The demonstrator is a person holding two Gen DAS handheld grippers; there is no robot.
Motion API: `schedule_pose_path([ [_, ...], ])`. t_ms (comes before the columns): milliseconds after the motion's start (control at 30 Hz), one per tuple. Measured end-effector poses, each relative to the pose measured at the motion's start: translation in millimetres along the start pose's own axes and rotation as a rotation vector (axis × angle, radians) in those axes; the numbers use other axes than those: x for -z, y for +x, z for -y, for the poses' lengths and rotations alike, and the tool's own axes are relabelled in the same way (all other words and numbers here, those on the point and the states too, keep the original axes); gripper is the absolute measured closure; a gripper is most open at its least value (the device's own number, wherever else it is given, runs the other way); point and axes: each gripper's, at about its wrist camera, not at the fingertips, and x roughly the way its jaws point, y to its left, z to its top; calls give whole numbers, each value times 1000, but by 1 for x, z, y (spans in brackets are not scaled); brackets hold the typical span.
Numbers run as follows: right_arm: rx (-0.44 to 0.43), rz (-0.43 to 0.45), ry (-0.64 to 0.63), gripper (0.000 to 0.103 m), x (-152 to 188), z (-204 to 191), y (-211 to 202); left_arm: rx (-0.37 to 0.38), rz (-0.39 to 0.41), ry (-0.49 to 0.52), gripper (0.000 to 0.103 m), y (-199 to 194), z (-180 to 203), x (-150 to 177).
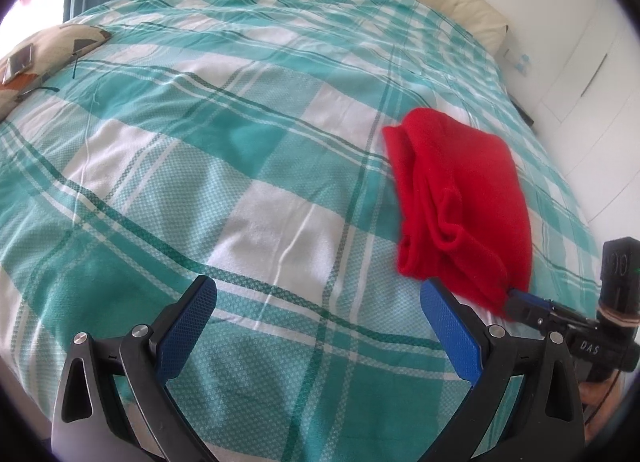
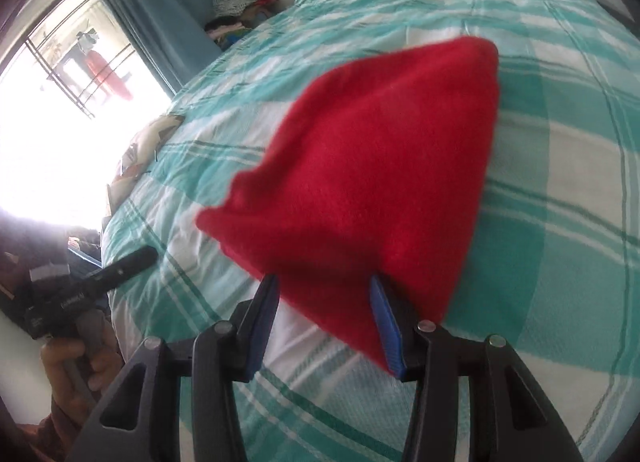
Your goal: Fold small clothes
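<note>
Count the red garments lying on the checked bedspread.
1: the red garment lies folded on the bedspread, its near edge at the right tongs. Clothes piled beyond the bed are unclear.

The garment (image 1: 460, 198) lies on the bedspread (image 1: 240, 142), ahead and to the right of the left gripper (image 1: 316, 310). Its near corner sits between the right gripper's (image 2: 324, 294) fingers. A pillow (image 1: 36, 62) lies far ahead-left.

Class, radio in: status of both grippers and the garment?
Left gripper open, empty. Right gripper gripping folded red fleece garment on teal checked bedspread. Nothing obstructing.
</note>
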Motion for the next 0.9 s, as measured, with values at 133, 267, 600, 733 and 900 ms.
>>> schedule_pose_path([
  [133,-16,36,-17,55,11,-5,-16,37,12,33,1,-4,12,2],
  [267,-6,140,31,43,3,12,-53,204,7,-2,1,2,26,-29],
  [600,-98,163,355,31,-75,121,-33,237,-292,68,1,128,73,-109],
  [733,-181,97,380,32,-87,120,17,224,-288,93,1,138,79,-109],
  [900,72,130,131,74,-102,71,33,273,-273,229,75,135,105,-97],
])
